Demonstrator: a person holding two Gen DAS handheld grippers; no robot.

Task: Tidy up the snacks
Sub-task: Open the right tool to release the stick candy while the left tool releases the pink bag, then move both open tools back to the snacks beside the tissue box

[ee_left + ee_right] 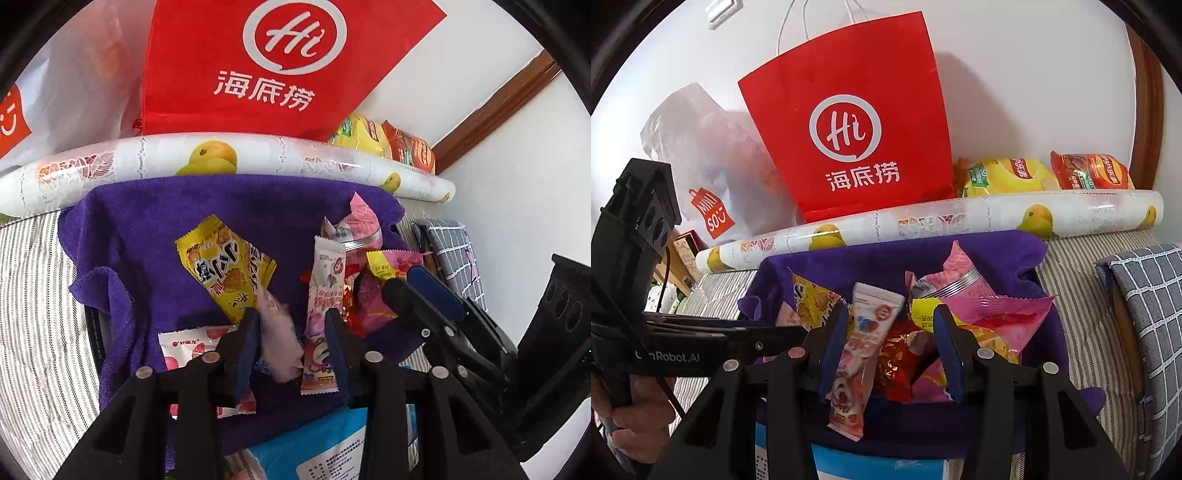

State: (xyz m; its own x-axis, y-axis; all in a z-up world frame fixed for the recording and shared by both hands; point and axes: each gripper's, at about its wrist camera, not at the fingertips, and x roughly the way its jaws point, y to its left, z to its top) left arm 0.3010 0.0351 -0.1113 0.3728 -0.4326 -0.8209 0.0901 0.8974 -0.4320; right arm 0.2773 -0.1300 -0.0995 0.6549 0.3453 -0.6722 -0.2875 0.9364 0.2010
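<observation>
Snack packets lie on a purple cloth. My left gripper hangs over them with its jaws apart. A pale pink packet stands between the pads and leans on the left one. A long white-and-pink packet runs beside the right pad. A yellow biscuit packet lies just beyond. My right gripper hovers over the long packet, a red packet and a pink bag. These fill the gap between its jaws, and I cannot make out whether the pads press on them.
A red paper bag and a white plastic bag stand behind a fruit-printed roll. Two chip bags lie at the back right, a checked cushion to the right, and a blue box in front.
</observation>
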